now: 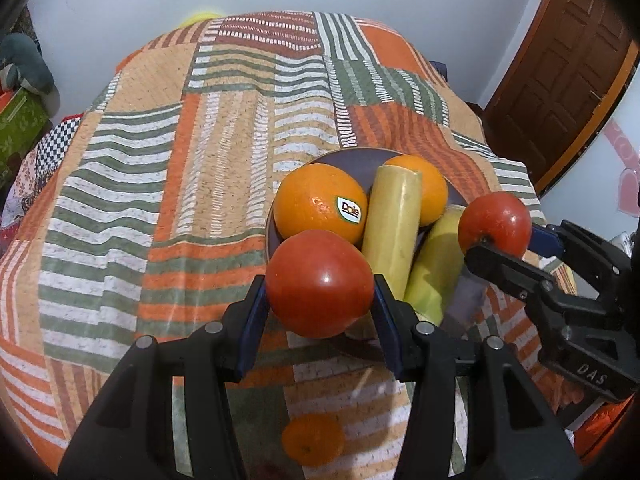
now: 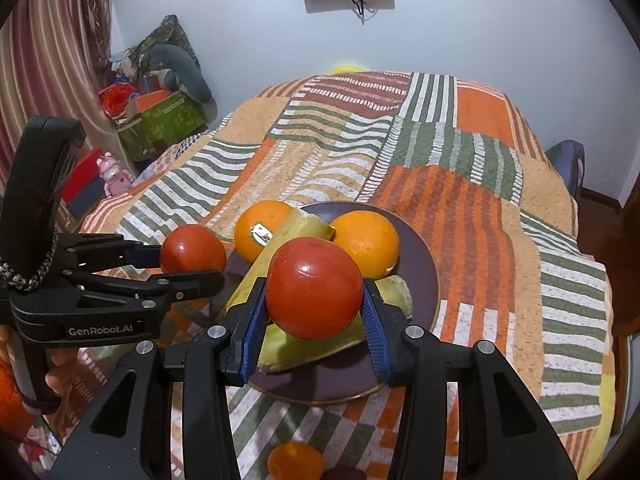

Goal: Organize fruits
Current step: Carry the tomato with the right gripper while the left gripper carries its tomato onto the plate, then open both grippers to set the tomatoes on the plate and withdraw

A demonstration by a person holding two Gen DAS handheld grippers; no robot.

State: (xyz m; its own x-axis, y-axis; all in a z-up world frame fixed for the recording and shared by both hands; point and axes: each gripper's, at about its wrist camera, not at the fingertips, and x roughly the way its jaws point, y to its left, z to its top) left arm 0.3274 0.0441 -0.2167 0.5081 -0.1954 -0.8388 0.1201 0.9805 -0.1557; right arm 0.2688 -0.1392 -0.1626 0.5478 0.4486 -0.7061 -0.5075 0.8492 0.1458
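Note:
A dark plate (image 2: 420, 280) on the patchwork cloth holds two oranges (image 2: 366, 240) (image 2: 260, 234), one with a Dole sticker (image 1: 320, 204), and two pale yellow-green pieces (image 1: 394, 232). My left gripper (image 1: 320, 286) is shut on a red tomato (image 1: 320, 280) at the plate's near-left rim. My right gripper (image 2: 314, 292) is shut on a second red tomato (image 2: 314, 288) above the plate. Each gripper shows in the other's view, the right one (image 1: 496, 236) at the plate's right side, the left one (image 2: 192, 258) at its left. A small orange (image 2: 296, 462) lies on the cloth near me.
The cloth-covered table (image 1: 200, 160) stretches away toward a white wall. A brown door (image 1: 568, 80) stands at the right. Green boxes and clutter (image 2: 160, 120) sit on the floor at the left by a curtain. A dark round fruit (image 2: 344, 474) lies beside the small orange.

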